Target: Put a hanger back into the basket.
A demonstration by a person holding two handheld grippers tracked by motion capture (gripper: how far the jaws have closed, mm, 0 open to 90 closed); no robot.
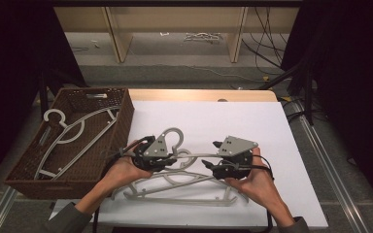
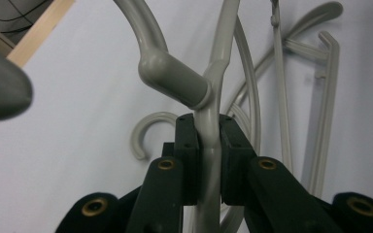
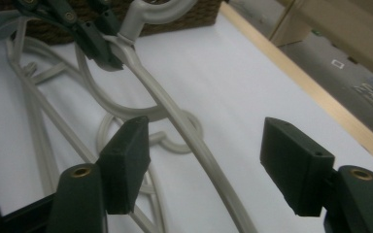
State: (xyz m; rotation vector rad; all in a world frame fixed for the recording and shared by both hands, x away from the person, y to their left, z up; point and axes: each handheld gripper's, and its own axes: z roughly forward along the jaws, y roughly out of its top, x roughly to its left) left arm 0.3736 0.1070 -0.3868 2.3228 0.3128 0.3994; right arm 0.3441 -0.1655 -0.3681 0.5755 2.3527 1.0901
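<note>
A grey plastic hanger is held just above the white sheet, hook pointing away from me. My left gripper is shut on it; in the left gripper view the pads of that gripper clamp the hanger's arm right below the hook's neck. My right gripper stands open at the hanger's right arm. In the right gripper view that arm runs between the spread jaws of the right gripper, touching neither. The left gripper appears at that view's top left.
More grey hangers lie in a loose pile on the white sheet under the held one. A brown wicker basket at the table's left holds further hangers. Beyond the sheet runs the wooden table edge.
</note>
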